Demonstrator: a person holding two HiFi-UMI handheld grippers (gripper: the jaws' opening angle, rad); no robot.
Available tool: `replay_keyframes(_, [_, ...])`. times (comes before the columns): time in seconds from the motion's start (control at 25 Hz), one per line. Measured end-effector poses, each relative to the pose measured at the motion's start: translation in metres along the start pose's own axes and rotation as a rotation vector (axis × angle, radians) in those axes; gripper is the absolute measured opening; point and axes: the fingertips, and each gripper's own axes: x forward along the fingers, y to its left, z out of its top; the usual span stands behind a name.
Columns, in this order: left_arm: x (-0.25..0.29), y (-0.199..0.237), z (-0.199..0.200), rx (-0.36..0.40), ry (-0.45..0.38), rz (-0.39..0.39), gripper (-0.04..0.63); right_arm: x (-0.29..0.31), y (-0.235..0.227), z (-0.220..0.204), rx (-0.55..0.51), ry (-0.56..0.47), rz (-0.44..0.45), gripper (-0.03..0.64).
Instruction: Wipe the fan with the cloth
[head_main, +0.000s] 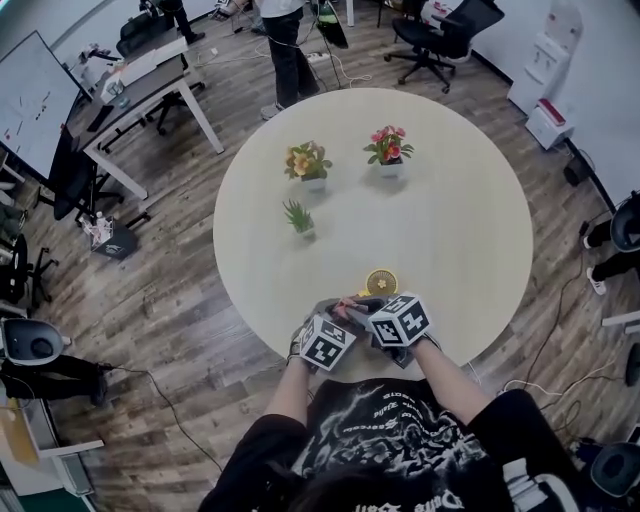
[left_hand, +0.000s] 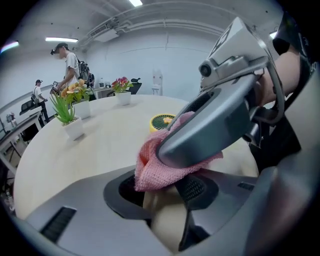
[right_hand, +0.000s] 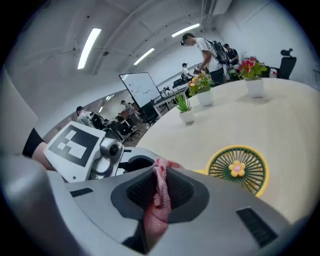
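Round table (head_main: 470, 200): carries the fan near the person's edge.
Left gripper (left_hand: 162, 192): jaws half-closed, pinching one bunched end of the cloth.
Right gripper (right_hand: 161, 186): clamped tight on another fold.
Yellow fan (right_hand: 237, 168): just beyond both grippers, not touched.
Pink cloth (left_hand: 155, 165): off the fan; wiping seemingly not begun, all left.

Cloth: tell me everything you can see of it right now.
The cloth is pink, knitted-looking and bunched up. The right gripper pinches one fold upright between its shut jaws. The rest spills between the jaws of the left gripper, which stand apart around it; whether their pads press it is unclear. It hangs over the near part of the table, short of the yellow fan and apart from it.
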Motion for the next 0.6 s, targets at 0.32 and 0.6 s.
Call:
replay_keyframes(0.32, [0.001,0.0,-0.001,-0.006,0.007,-0.005,0.183,0.012,-0.003,0.004,-0.145,0.023,-0.072,0.055])
replay_keyframes(0.6, [0.002,0.002,-0.002,-0.007,0.006,0.0,0.183,0.013,-0.004,0.006,-0.313,0.02,-0.127,0.055])
